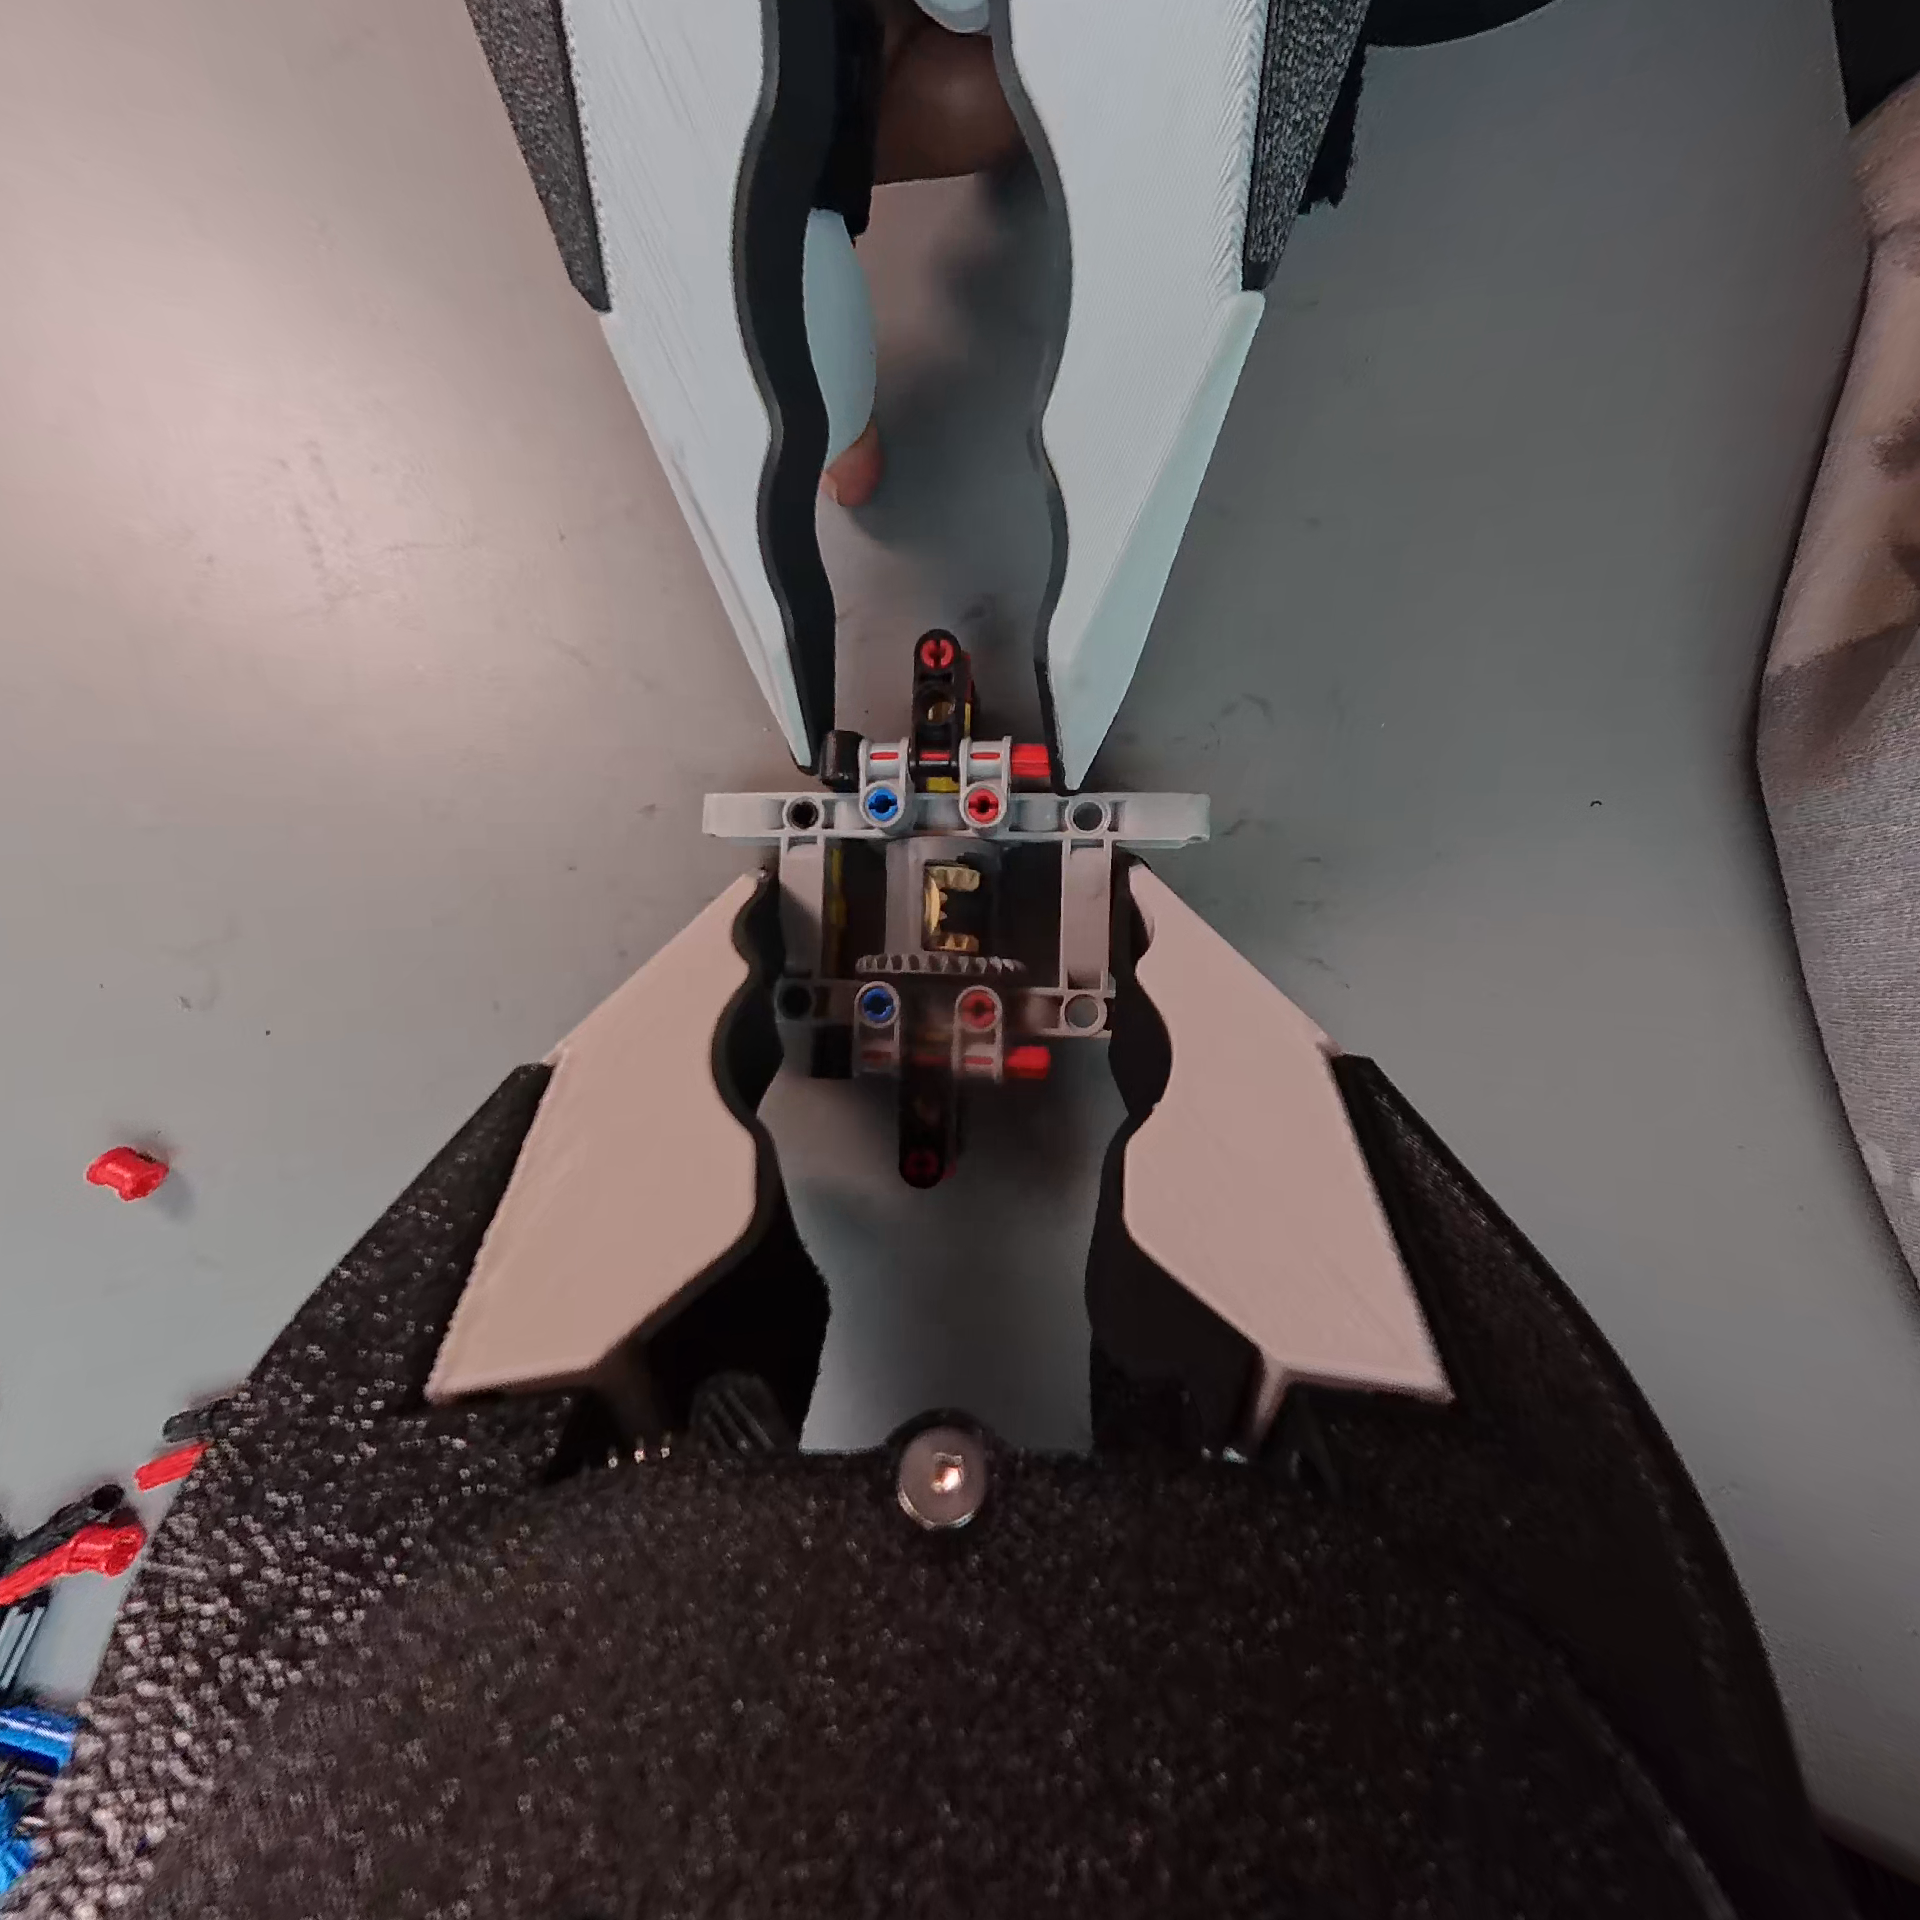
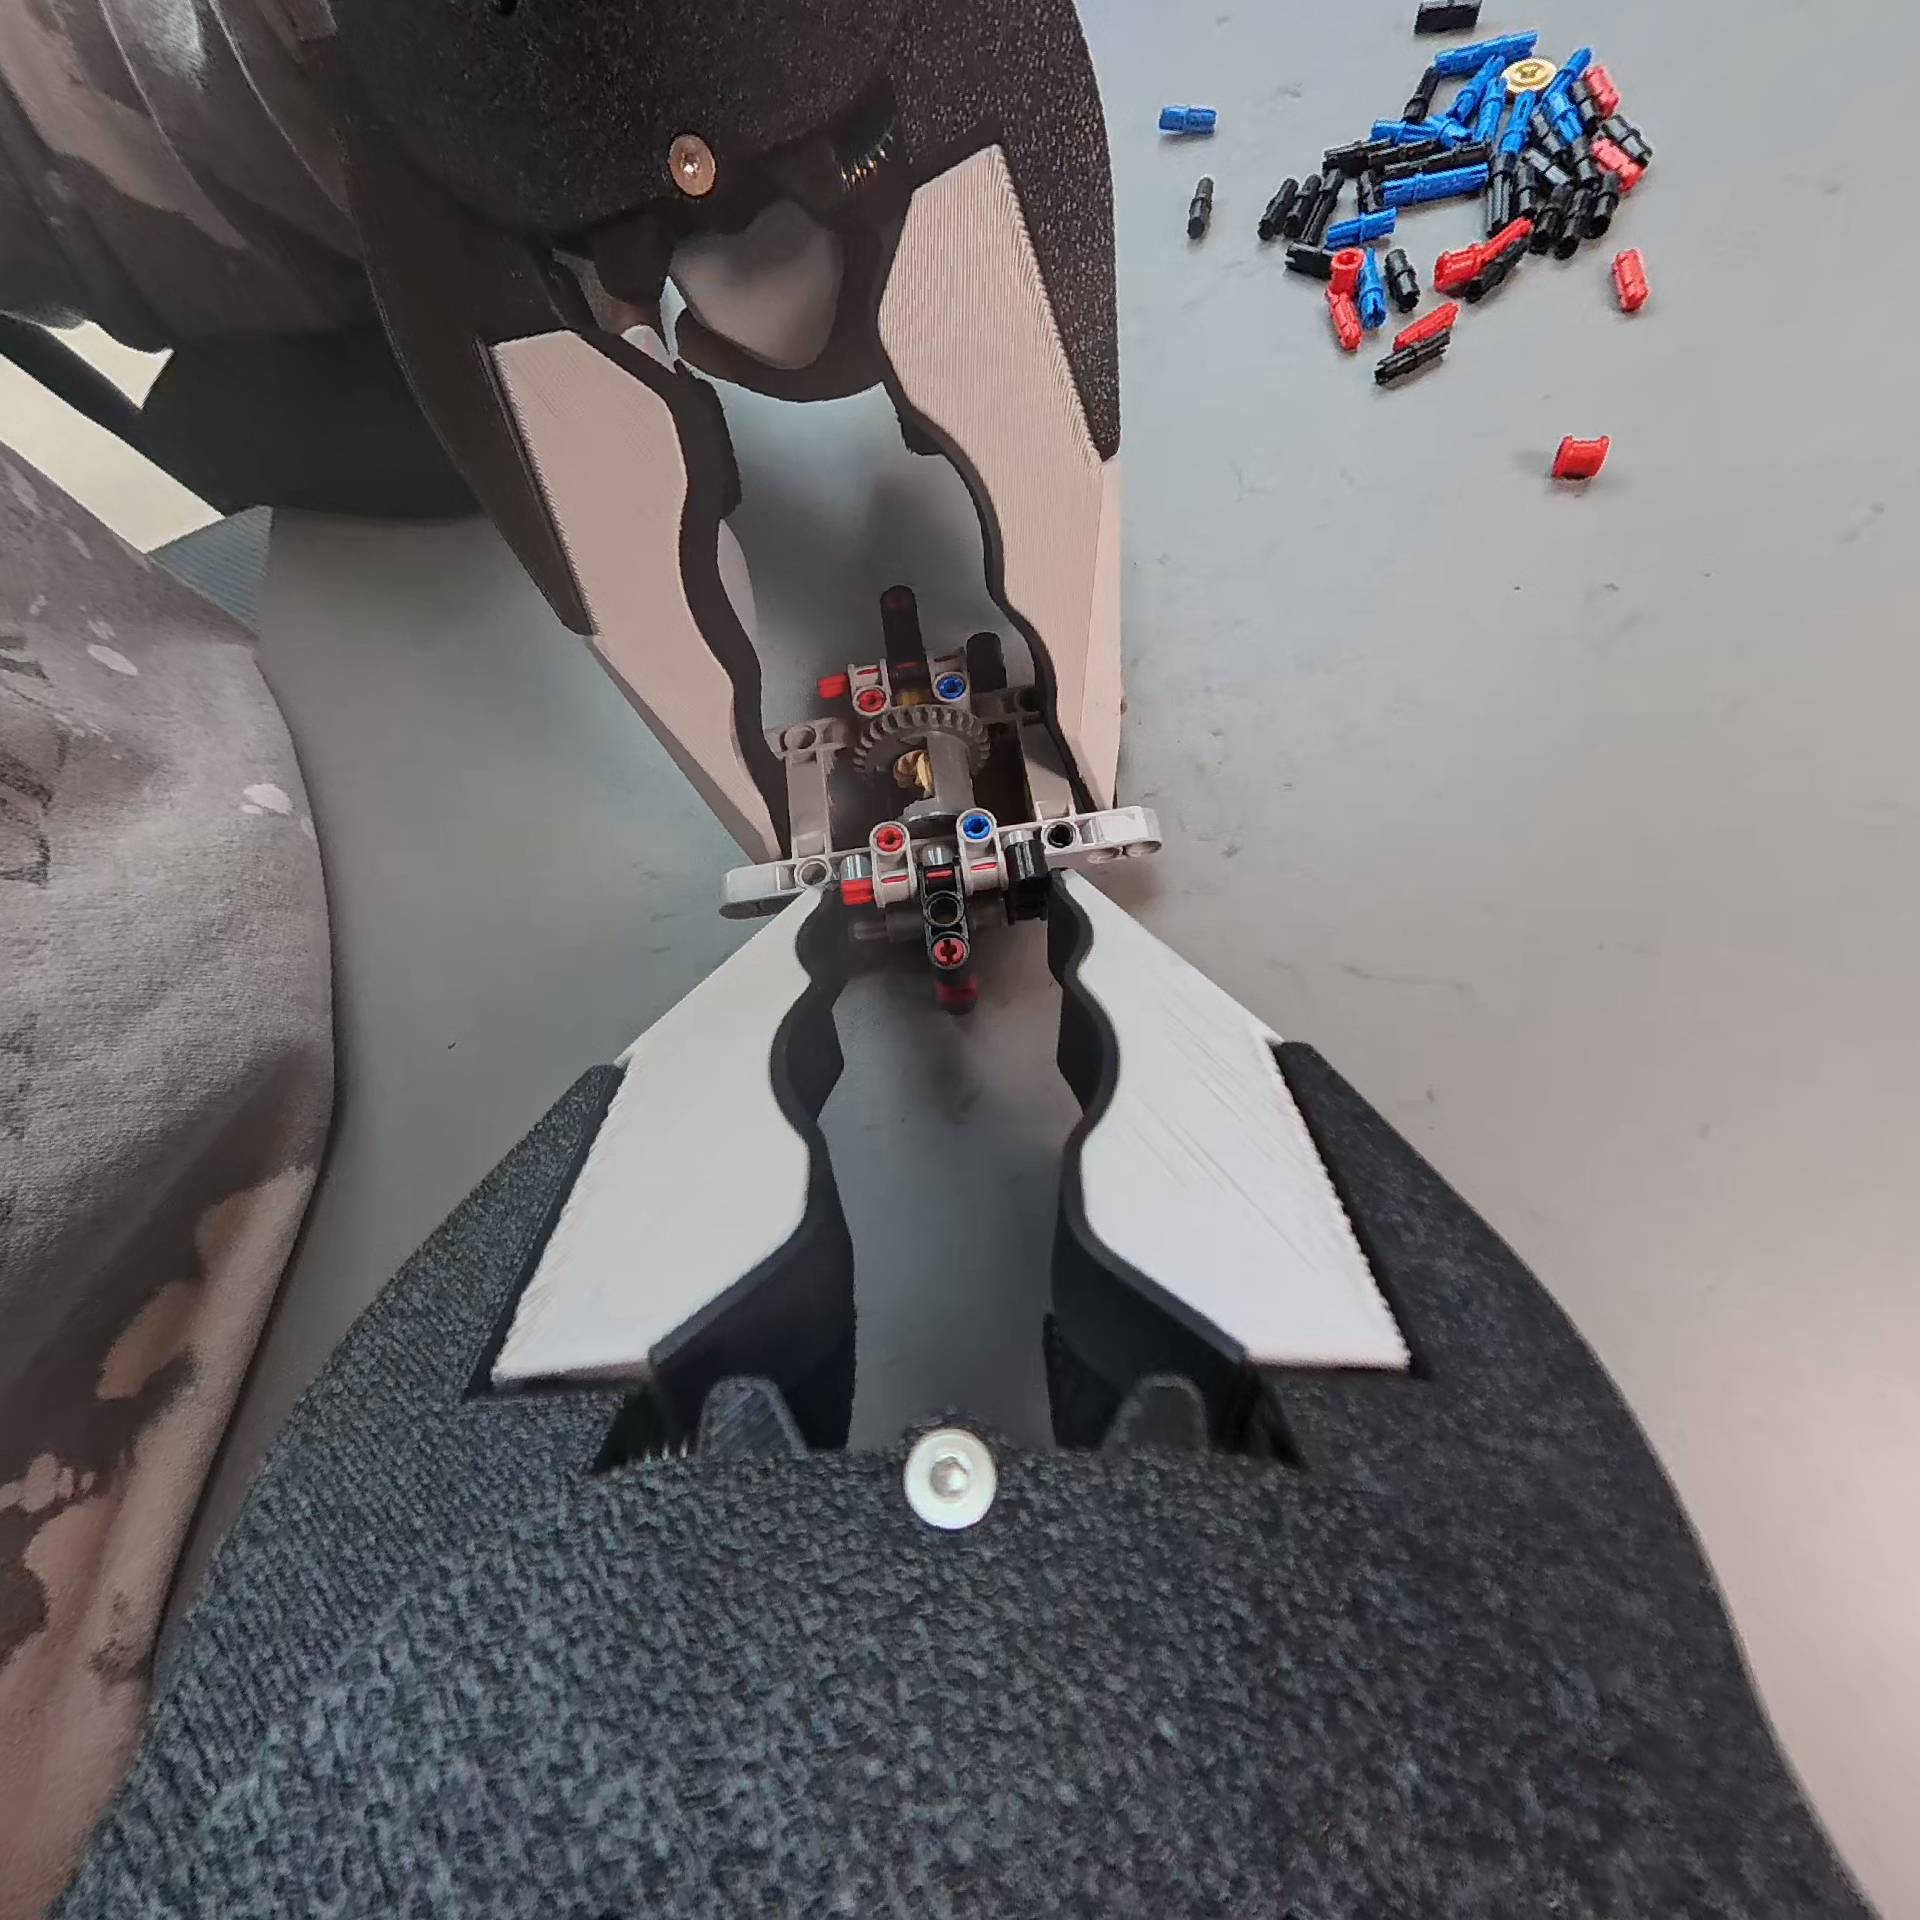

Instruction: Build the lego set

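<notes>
You had the gear-frame assembly down on the grey table, caught between both tools at once. Your left gripper, the tan-fingered one, was clamped on the grey frame's two side walls, jaws at a middling spread set by the frame's width. Your right gripper, the white-fingered one, came in from the opposite end, and its tips sat either side of the black-and-red connector cluster under the long grey cross beam; they looked pressed against it, though whether they truly gripped or only touched, I couldn't tell.

By my read, this was a light, rigid plastic piece, but not one solid lump: the crown gear, the small tan gears inside and the black axle poking out were held by friction alone. Squeeze on the frame walls, as your left did, and it should stay sound; pull on the axle or the pins and something could pop loose. Smooth plastic might also slip or twist out.

The loose pins, blue, black and red, lay well apart on the table, with one red bush nearer.
</notes>
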Tool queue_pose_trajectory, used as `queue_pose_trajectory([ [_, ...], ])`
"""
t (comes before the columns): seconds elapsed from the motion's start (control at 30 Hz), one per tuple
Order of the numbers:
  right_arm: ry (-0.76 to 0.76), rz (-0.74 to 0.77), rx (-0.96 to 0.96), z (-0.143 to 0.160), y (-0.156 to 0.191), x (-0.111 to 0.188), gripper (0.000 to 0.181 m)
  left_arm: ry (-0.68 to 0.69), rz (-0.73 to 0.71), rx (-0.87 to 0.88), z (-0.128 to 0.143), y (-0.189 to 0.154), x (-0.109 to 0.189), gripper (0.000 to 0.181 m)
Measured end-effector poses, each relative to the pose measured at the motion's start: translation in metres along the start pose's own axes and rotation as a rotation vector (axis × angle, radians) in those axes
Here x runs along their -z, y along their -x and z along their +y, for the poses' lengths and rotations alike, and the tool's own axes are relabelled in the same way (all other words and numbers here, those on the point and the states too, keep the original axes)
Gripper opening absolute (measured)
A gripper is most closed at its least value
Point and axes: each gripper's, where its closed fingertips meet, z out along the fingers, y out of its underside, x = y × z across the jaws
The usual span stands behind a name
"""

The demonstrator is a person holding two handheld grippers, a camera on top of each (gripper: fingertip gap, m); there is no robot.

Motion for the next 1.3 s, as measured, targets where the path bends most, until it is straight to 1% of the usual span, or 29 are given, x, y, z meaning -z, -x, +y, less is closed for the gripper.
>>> queue_pose_trajectory([
  [0.67, 0.006, -0.042, 0.008, -0.003, -0.007, -0.002, 0.036, -0.024, -0.009, -0.006, 0.002, 0.007, 0.001, 0.063],
  [0.77, 0.012, -0.024, 0.042, -0.002, -0.006, -0.002, 0.037, -0.041, -0.013, 0.004, 0.002, 0.008, 0.001, 0.063],
  [0.83, 0.006, 0.030, 0.091, -0.002, -0.006, -0.002, 0.038, -0.060, -0.012, 0.032, 0.001, 0.008, 0.001, 0.063],
  [0.93, -0.007, 0.077, 0.142, -0.003, -0.006, 0.000, 0.038, -0.042, -0.017, 0.044, 0.001, 0.007, 0.002, 0.064],
  [1.0, -0.017, 0.110, 0.173, -0.004, -0.008, 0.002, 0.044, -0.032, -0.017, 0.051, 0.001, 0.007, 0.002, 0.064],
  [1.07, -0.042, 0.097, 0.183, -0.008, -0.005, 0.003, 0.050, -0.030, -0.018, 0.056, 0.001, 0.007, 0.001, 0.064],
  [1.13, -0.039, 0.096, 0.197, -0.009, -0.004, 0.001, 0.049, -0.030, -0.020, 0.059, 0.001, 0.007, 0.001, 0.064],
  [1.17, -0.023, 0.084, 0.207, -0.007, -0.002, -0.001, 0.045, -0.031, -0.022, 0.057, 0.001, 0.007, 0.001, 0.065],
  [1.3, -0.012, 0.082, 0.211, -0.006, -0.003, -0.003, 0.039, -0.030, -0.043, 0.064, 0.001, 0.011, 0.002, 0.073],
])
